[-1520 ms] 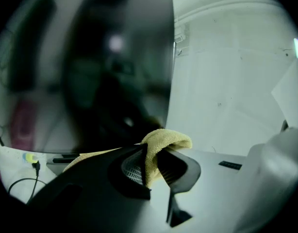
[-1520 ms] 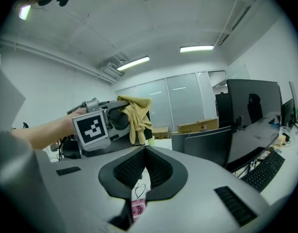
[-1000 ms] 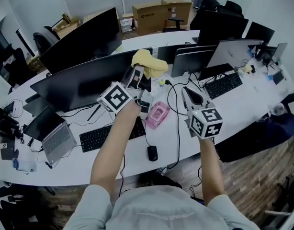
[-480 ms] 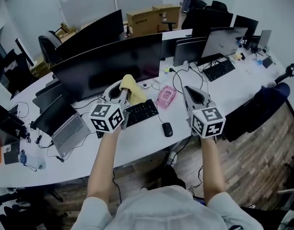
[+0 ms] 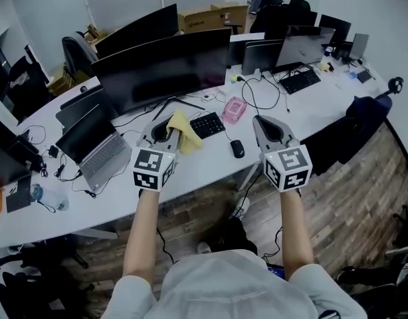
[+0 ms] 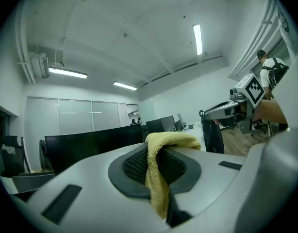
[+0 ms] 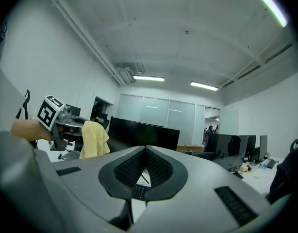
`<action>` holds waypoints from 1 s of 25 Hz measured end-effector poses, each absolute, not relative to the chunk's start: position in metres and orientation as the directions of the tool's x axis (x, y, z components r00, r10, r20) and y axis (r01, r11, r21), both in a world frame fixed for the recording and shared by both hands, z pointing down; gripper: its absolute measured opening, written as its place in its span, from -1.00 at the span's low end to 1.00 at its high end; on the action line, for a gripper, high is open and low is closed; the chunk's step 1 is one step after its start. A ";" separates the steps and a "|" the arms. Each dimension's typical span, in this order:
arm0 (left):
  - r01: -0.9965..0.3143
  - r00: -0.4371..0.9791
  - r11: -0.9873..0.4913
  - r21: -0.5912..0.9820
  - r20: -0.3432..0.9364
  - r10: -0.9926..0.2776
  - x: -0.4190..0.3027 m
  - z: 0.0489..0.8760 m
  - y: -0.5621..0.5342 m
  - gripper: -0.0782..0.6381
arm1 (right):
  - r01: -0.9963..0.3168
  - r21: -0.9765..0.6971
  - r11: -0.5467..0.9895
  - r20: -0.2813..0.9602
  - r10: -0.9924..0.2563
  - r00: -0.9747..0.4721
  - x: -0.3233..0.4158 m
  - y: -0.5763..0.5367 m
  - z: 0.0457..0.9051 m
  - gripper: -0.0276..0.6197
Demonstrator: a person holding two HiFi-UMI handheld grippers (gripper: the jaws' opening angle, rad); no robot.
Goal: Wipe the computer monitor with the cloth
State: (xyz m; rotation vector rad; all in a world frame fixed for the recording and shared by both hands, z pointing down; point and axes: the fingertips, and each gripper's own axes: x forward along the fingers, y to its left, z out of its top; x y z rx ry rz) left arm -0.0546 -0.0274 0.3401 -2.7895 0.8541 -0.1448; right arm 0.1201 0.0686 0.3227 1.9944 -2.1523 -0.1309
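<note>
**Cloth pulled back from the screen**

Head view: the left gripper (image 5: 167, 129) pinches the yellow cloth (image 5: 183, 133), which hangs at 3 o'clock of its jaws, above the white desk (image 5: 191, 173). A second ago that cloth was raised against the upper right corner of the monitor (image 5: 165, 68); half a second ago it had dropped in front of the keyboard (image 5: 207, 124). Now it is well apart from the screen, which stands at 12 o'clock of it, with the keyboard at 2 o'clock. The whole desk sits farther off than before. The right gripper (image 5: 262, 122) hovers at 3 o'clock of the left one, much where it was, with a mouse (image 5: 237, 149) at 9 o'clock of its cube and a pink object (image 5: 234, 109) at 11 o'clock of its tip.

Left gripper view: the jaws of the left gripper (image 6: 157, 160) are clamped on a fold of the cloth (image 6: 160, 178), which drapes over the top and down the seam. The dark monitor (image 6: 91, 143) lies at 10 o'clock, and the right gripper (image 6: 225, 111) at 2 o'clock.

Right gripper view: the right gripper (image 7: 145, 152) has its jaws pressed together at the tip, nothing pinched. The cloth (image 7: 94, 139) hangs from the left gripper (image 7: 67, 124) at 9 o'clock; the monitor (image 7: 144, 132) is at 12 o'clock.
</note>
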 end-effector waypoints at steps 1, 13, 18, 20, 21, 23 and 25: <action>-0.541 0.824 -0.802 -0.252 0.028 -0.565 -0.060 0.339 -0.020 -0.67 | -0.974 0.208 0.087 0.090 -0.994 -0.069 0.114 0.075 0.322 -0.83; -0.502 0.845 -0.785 -0.364 -0.016 -0.534 -0.081 0.315 0.043 -0.67 | -0.959 0.270 0.084 0.090 -0.994 -0.061 0.082 0.117 0.318 -0.83; -0.496 0.855 -0.802 -0.333 -0.023 -0.519 -0.079 0.319 0.048 -0.67 | -0.955 0.286 0.082 0.096 -0.994 -0.057 0.078 0.120 0.323 -0.83; -0.490 0.857 -0.804 -0.337 -0.018 -0.515 -0.079 0.321 0.050 -0.67 | -0.951 0.298 0.078 0.104 -0.993 -0.049 0.078 0.120 0.327 -0.83; -0.484 0.860 -0.805 -0.343 -0.016 -0.511 -0.079 0.322 0.051 -0.67 | -0.951 0.299 0.075 0.107 -0.993 -0.045 0.079 0.119 0.329 -0.83; -0.471 0.866 -0.809 -0.351 -0.011 -0.499 -0.077 0.322 0.054 -0.67 | -0.953 0.295 0.070 0.110 -0.993 -0.039 0.081 0.119 0.331 -0.83; -0.467 0.868 -0.813 -0.349 -0.007 -0.496 -0.077 0.324 0.054 -0.67 | -0.954 0.292 0.068 0.112 -0.993 -0.036 0.082 0.119 0.332 -0.83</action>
